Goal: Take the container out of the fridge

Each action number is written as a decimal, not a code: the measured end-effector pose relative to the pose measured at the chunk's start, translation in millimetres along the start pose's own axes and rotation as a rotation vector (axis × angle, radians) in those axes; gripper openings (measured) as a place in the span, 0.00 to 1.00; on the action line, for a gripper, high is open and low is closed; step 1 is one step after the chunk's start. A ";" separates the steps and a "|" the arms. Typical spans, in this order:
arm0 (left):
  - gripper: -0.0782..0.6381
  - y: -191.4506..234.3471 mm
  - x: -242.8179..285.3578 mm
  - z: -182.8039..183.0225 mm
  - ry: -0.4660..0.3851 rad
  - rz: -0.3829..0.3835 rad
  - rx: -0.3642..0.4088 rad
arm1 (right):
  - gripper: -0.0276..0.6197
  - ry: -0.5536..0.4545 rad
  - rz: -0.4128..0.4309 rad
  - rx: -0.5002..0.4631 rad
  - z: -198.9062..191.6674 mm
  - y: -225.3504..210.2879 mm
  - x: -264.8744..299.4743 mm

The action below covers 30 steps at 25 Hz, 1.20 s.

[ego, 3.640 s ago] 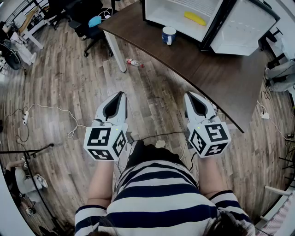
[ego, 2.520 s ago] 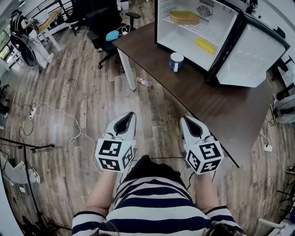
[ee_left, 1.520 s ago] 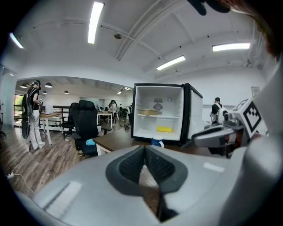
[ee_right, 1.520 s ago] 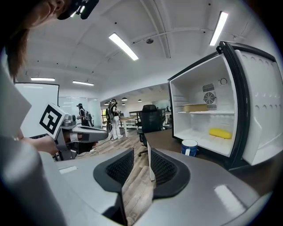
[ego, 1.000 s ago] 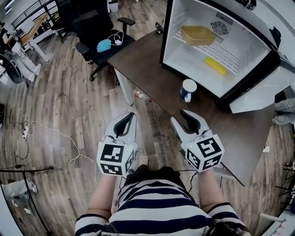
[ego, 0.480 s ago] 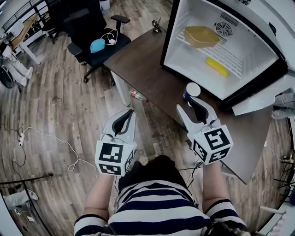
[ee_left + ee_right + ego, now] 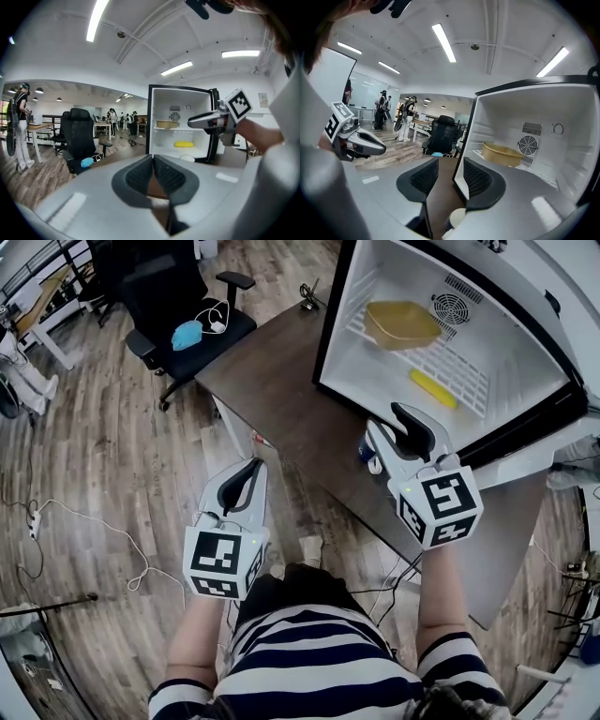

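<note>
Right hand-held gripper (image 7: pixel 405 414): jaws just opening, nothing between; left hand-held gripper (image 7: pixel 250 467) closed. Container (image 7: pixel 401 324) in fridge (image 7: pixel 394 268), upper right.

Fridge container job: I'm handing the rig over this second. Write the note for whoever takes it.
Left claw: shut, empty, low beside the dark brown table.
Right claw: open, jaws have just been opening, nothing between them, raised in front of the small white-lined fridge, door open.
Tan oval plastic container: on the fridge's upper shelf, untouched; a yellow oblong item lies below it.
Done: approach. Left: reach in, grip the container, lift it out.
</note>
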<state>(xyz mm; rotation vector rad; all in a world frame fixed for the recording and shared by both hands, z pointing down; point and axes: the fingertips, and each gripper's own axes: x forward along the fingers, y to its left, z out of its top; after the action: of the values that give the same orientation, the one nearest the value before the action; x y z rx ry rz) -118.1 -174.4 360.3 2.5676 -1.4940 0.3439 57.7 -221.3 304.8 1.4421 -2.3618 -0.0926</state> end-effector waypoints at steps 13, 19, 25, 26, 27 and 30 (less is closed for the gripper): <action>0.11 -1.8 69.2 13.9 0.012 0.047 -0.009 | 0.31 -0.002 -0.023 -0.184 11.9 -76.9 64.0; 0.11 2.0 91.8 19.1 0.023 0.062 -0.010 | 0.32 0.013 -0.049 -0.284 13.3 -103.8 88.7; 0.11 0.9 111.0 17.2 0.042 0.062 -0.016 | 0.35 0.035 -0.037 -0.330 8.6 -117.4 108.4; 0.11 0.7 113.9 17.3 0.044 0.061 -0.015 | 0.36 0.036 -0.039 -0.342 9.3 -119.0 110.9; 0.11 0.5 116.8 17.4 0.045 0.060 -0.014 | 0.36 0.040 -0.043 -0.362 9.8 -120.5 113.5; 0.11 -0.4 125.4 16.9 0.050 0.056 -0.013 | 0.36 0.069 -0.049 -0.444 7.6 -123.5 121.8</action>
<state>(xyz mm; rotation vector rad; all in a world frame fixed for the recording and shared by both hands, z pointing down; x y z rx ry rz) -55.8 -283.2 378.1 2.4918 -1.5483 0.4019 110.0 -386.9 301.2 1.2594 -2.0774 -0.5346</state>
